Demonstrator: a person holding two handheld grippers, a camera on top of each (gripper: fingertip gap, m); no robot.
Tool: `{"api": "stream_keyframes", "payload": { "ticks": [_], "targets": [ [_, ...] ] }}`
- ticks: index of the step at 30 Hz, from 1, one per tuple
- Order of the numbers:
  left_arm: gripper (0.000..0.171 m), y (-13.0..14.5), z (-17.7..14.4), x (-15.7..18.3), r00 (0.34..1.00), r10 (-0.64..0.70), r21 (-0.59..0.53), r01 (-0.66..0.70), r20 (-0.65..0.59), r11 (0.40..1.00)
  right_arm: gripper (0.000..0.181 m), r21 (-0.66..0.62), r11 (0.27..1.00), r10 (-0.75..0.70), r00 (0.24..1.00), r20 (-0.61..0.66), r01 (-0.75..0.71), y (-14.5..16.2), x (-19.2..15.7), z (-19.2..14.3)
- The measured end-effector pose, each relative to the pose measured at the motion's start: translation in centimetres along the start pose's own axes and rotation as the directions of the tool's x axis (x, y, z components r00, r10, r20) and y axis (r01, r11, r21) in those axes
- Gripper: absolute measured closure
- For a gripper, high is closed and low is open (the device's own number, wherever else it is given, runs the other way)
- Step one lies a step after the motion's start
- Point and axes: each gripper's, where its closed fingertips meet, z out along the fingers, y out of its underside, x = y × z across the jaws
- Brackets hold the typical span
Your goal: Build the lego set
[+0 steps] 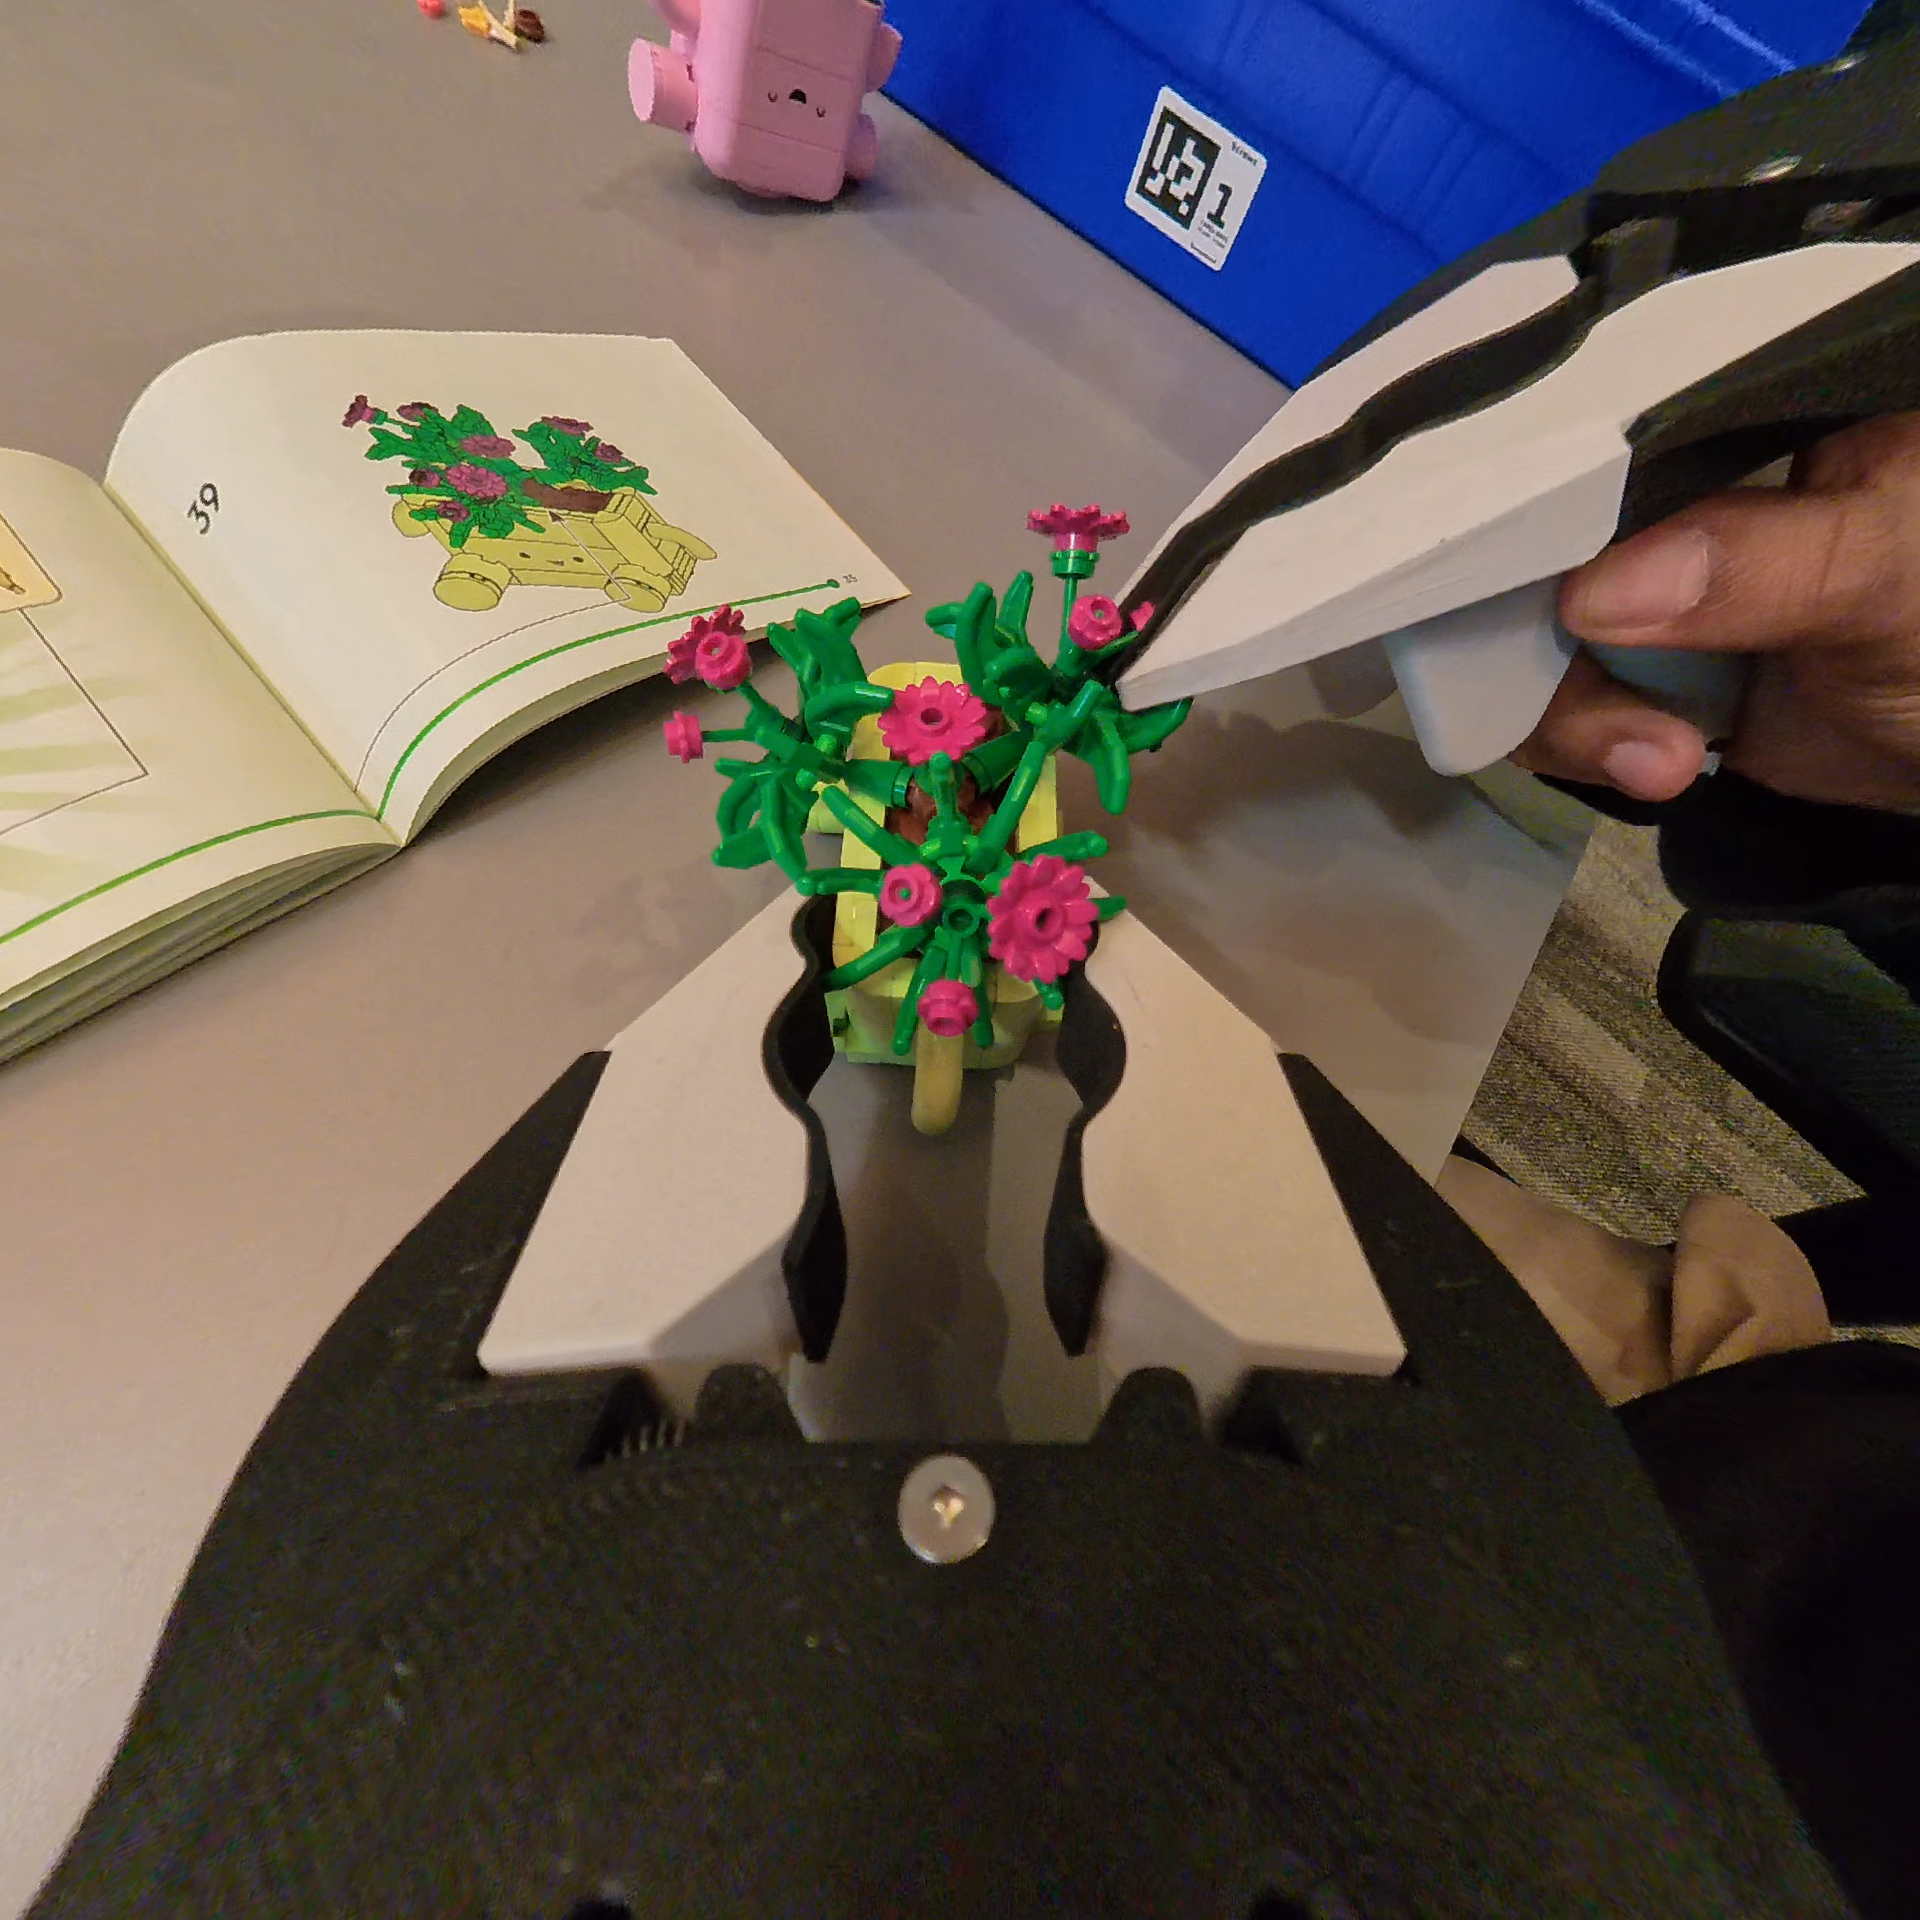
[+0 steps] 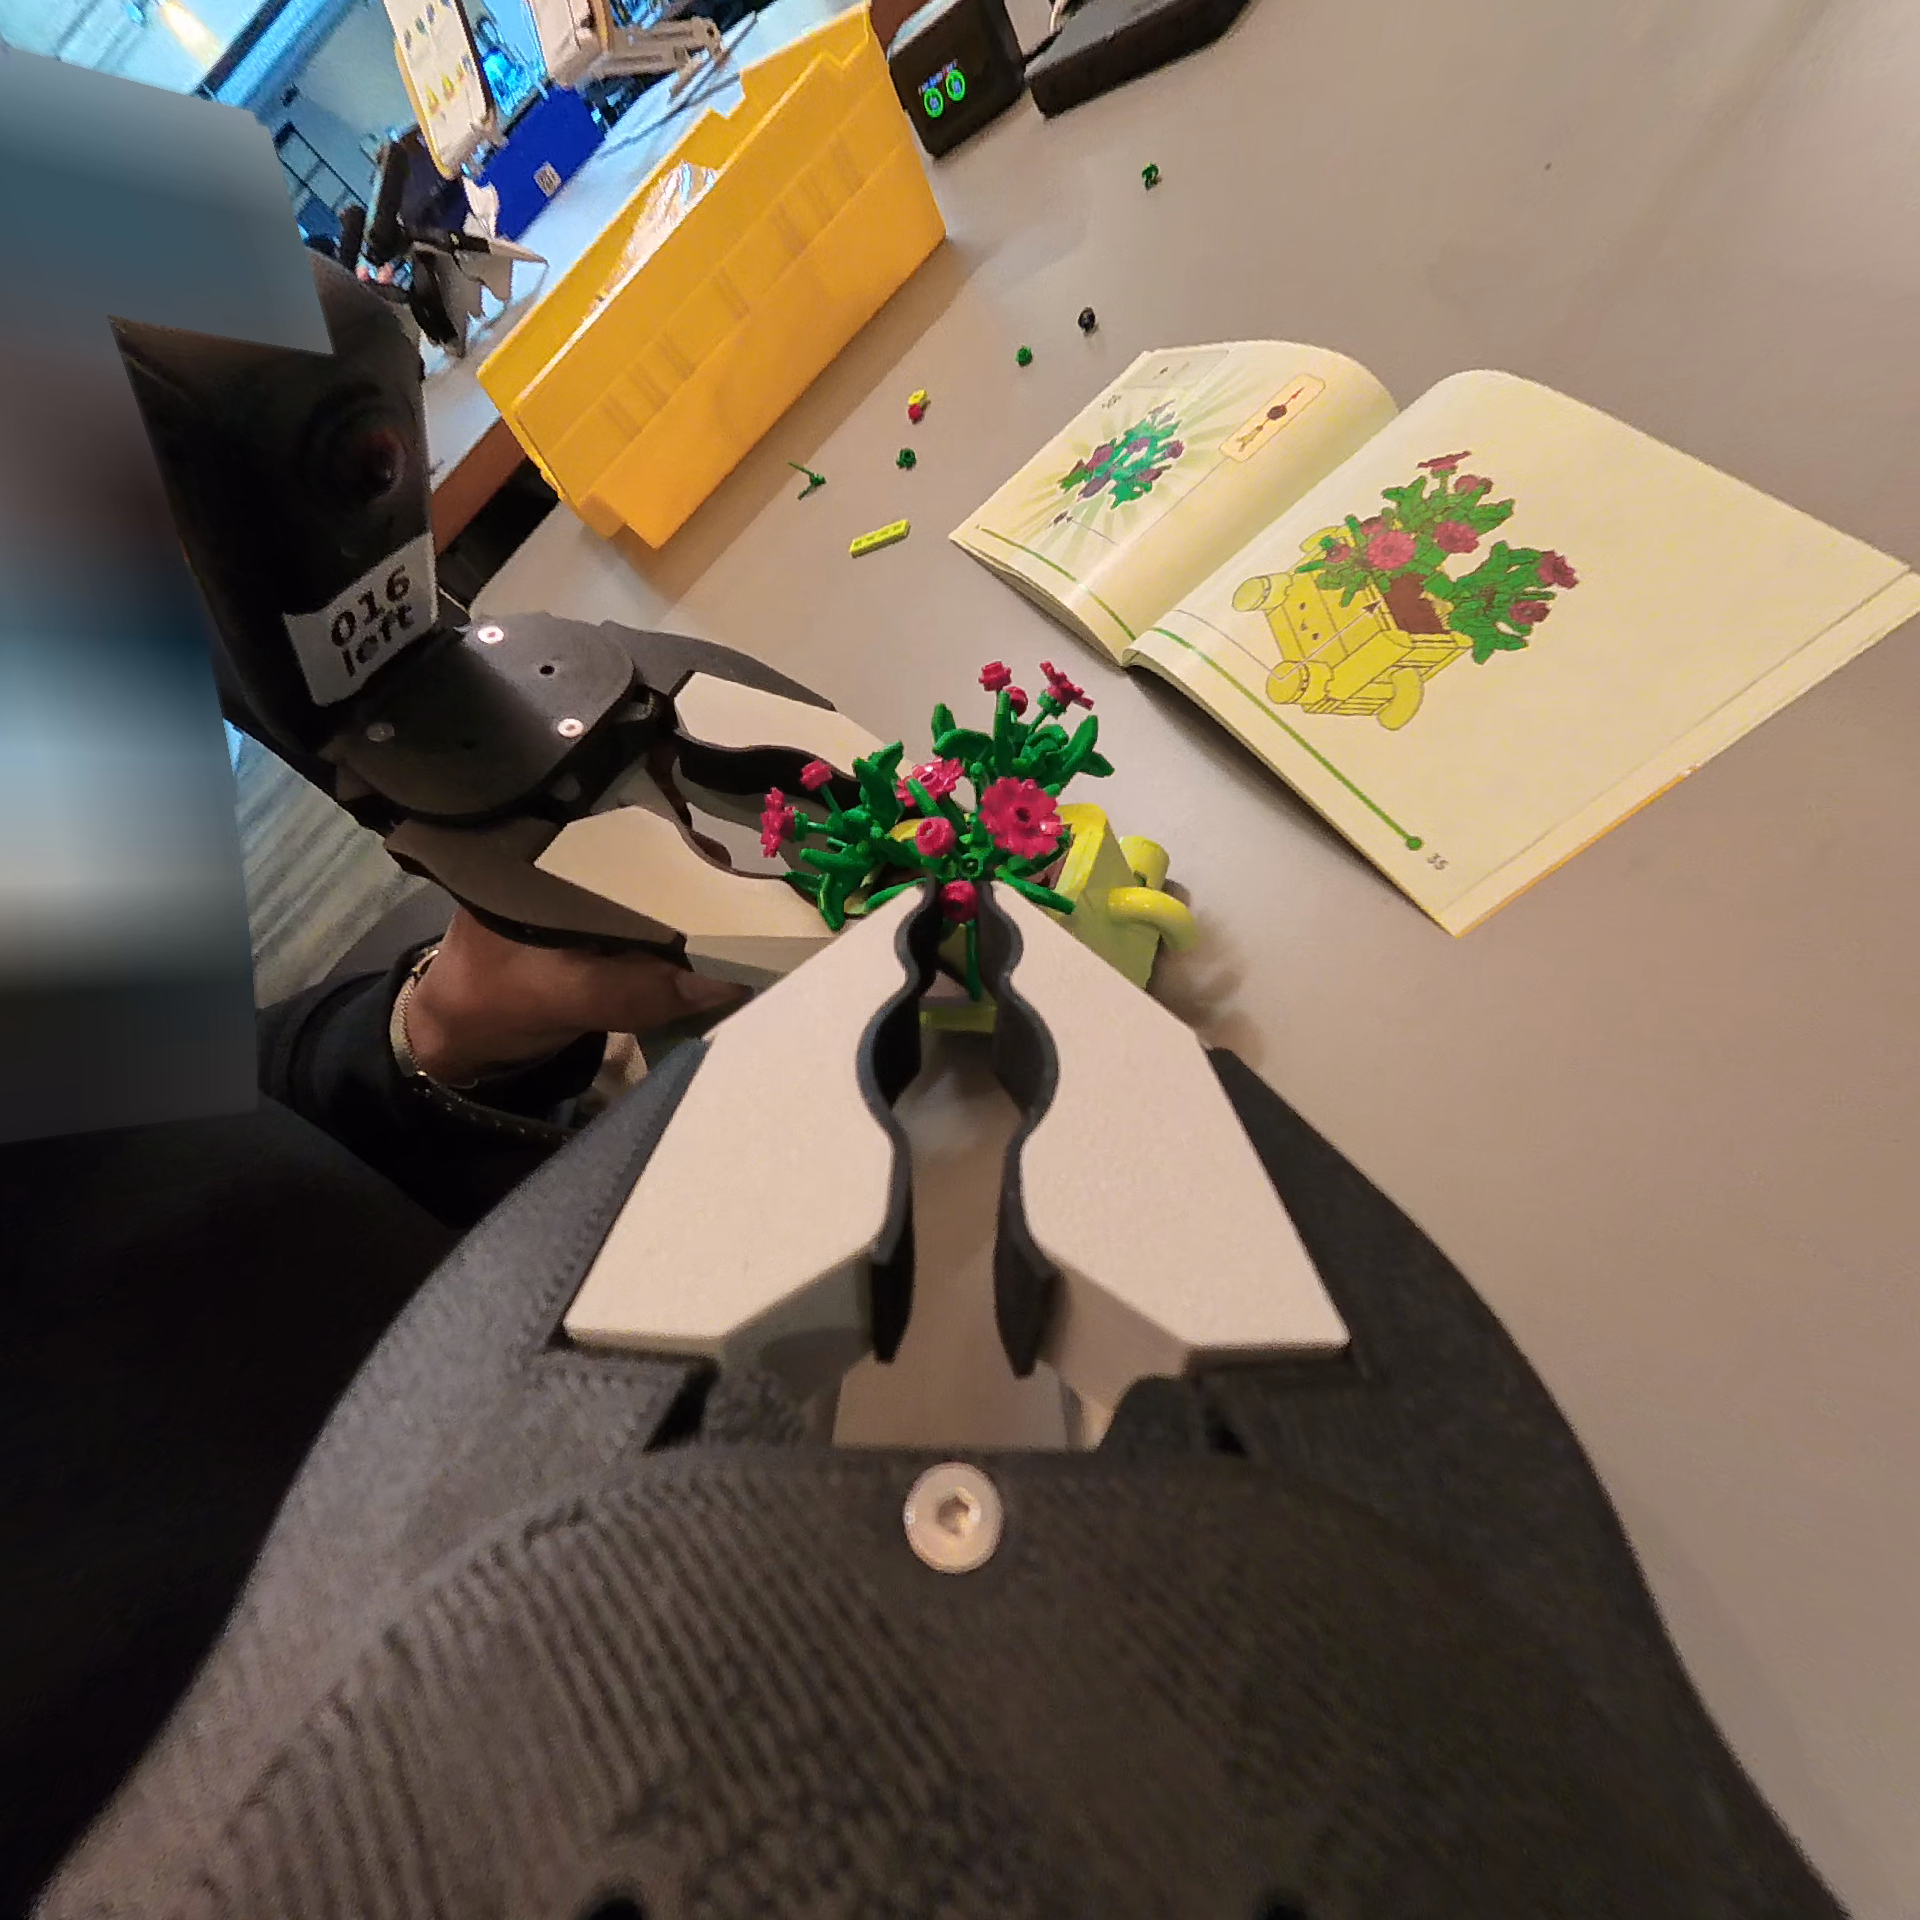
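Observation:
A yellow-green Lego planter cart (image 1: 878,1023) full of green stems and magenta flowers (image 1: 932,719) stands on the grey table. My left gripper (image 1: 951,930) is shut on the cart's body from the near side. My right gripper (image 1: 1132,655) comes in from the upper right, its tips closed among the right-hand stems. In the right wrist view the right gripper (image 2: 958,906) is shut on a green stem with a small magenta flower (image 2: 958,896). The cart (image 2: 1101,862) sits just beyond it, and the left gripper (image 2: 847,831) holds it from the left.
An open instruction booklet (image 1: 468,582) lies left of the cart, also seen in the right wrist view (image 2: 1455,623). A pink Lego figure (image 1: 769,94) and a blue bin (image 1: 1351,156) stand behind. A yellow bin (image 2: 727,281) and loose pieces (image 2: 881,535) lie farther off. The table edge (image 1: 1507,987) is close on the right. Spacing between my two grippers at the tips: around 5 cm.

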Motion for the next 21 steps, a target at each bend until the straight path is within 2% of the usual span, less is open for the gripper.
{"api": "stream_keyframes", "payload": {
  "ticks": [7,13,17,21],
  "targets": [
    [0.133,-0.1,0.0,0.0,1.000,-0.014,0.005,0.014,-0.010,1.000,0.175,-0.021,0.999,-0.027,0.999,-0.021,0.027,0.1,-0.1,0.0],
    [0.133,-0.1,0.0,0.0,1.000,-0.016,0.005,0.016,-0.010,1.000,0.160,0.007,0.997,-0.082,0.996,-0.026,0.083,-0.4,-0.9,-0.7],
    [0.133,0.0,0.0,0.0,1.000,-0.011,0.003,0.011,-0.007,1.000,0.156,0.034,0.967,-0.250,0.967,-0.050,0.252,-0.7,-1.7,-1.4],
    [0.133,0.0,0.0,0.0,1.000,0.002,-0.003,-0.002,0.000,1.000,0.144,-0.033,0.864,-0.503,0.863,-0.052,0.502,-0.5,-2.8,-1.5]
  ]
}}
